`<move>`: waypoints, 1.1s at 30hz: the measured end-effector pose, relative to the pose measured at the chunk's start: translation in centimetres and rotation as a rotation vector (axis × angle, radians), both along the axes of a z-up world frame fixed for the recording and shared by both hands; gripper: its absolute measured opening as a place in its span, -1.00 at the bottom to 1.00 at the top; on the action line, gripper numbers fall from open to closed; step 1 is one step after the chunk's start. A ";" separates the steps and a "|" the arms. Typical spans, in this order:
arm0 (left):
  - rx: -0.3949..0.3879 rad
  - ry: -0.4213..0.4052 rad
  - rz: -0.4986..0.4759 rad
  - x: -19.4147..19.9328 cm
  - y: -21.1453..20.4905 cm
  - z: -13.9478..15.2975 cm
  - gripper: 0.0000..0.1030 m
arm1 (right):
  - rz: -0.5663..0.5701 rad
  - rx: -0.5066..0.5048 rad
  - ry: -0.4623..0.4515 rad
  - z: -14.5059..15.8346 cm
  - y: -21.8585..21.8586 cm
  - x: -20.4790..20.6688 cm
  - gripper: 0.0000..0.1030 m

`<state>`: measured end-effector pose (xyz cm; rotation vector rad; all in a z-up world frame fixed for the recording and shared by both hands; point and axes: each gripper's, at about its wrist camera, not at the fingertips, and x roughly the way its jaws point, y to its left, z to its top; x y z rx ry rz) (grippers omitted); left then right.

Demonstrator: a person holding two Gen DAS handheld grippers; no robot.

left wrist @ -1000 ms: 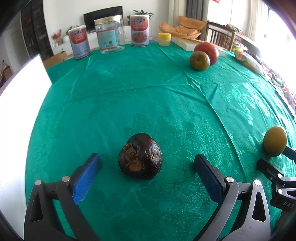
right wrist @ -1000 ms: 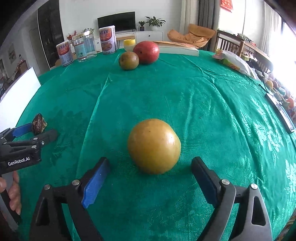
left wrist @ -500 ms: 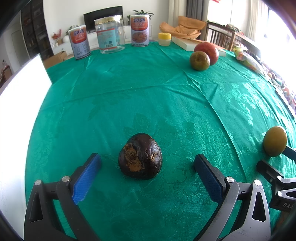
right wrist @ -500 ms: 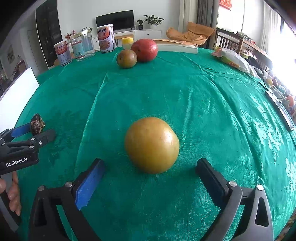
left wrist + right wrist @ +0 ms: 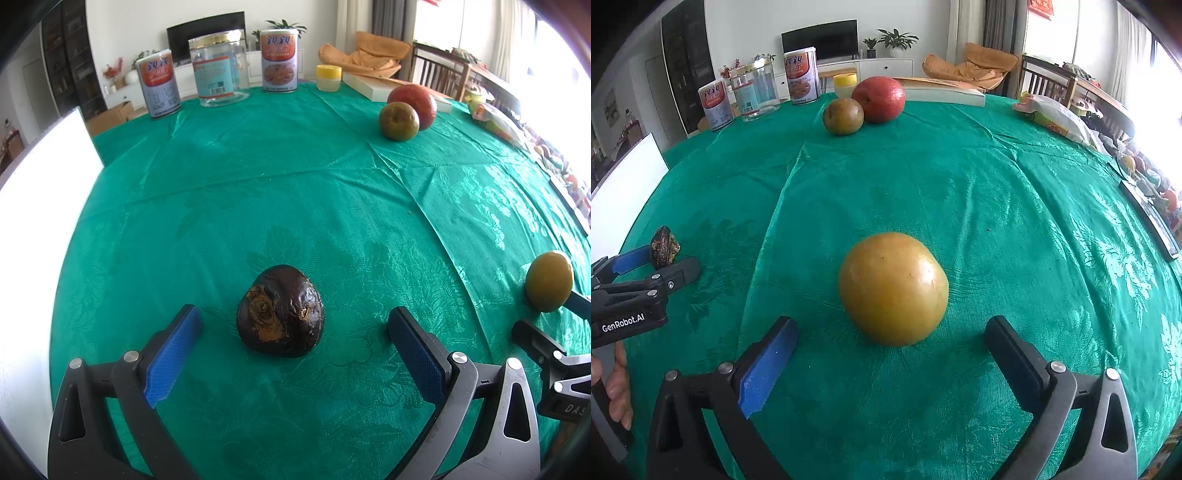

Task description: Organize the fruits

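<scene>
Straddling a dark, wrinkled brown fruit [image 5: 280,312] on the green patterned tablecloth [image 5: 295,192], left gripper [image 5: 293,343] gapes wide, pads clear of the skin. Beyond the dark fruit, a small greenish-brown round fruit [image 5: 399,116] touching a red round fruit [image 5: 415,101], already paired.

Framing a smooth yellow-orange round fruit [image 5: 894,288] on the same cloth, right gripper [image 5: 892,350] spread wide, nothing pressed. Likely half done: two gathered, two left to move.
</scene>
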<state>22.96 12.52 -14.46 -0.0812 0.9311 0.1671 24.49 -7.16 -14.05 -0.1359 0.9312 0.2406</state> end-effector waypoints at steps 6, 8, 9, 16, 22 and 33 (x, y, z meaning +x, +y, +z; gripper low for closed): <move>0.000 0.000 0.000 0.0 0.0 0.0 0.97 | 0.000 0.000 0.000 0.0 0.0 0.0 0.97; 0.000 0.000 0.000 0.0 0.0 0.0 0.97 | 0.000 0.000 0.000 0.0 0.0 0.0 0.97; 0.000 0.000 0.000 0.0 0.0 0.0 0.97 | 0.000 0.000 0.000 0.0 0.0 0.0 0.97; -0.121 0.007 -0.102 -1.4 0.8 0.6 0.94 | 0.028 0.200 -0.001 0.6 -2.5 -0.8 0.98; -0.034 0.013 -0.160 -2.7 0.0 1.4 0.93 | -0.020 0.385 0.020 0.9 -5.0 -1.4 0.98; -0.045 0.067 -0.062 0.3 0.9 1.2 -0.22 | 0.114 0.142 0.154 3.3 -1.6 2.9 0.78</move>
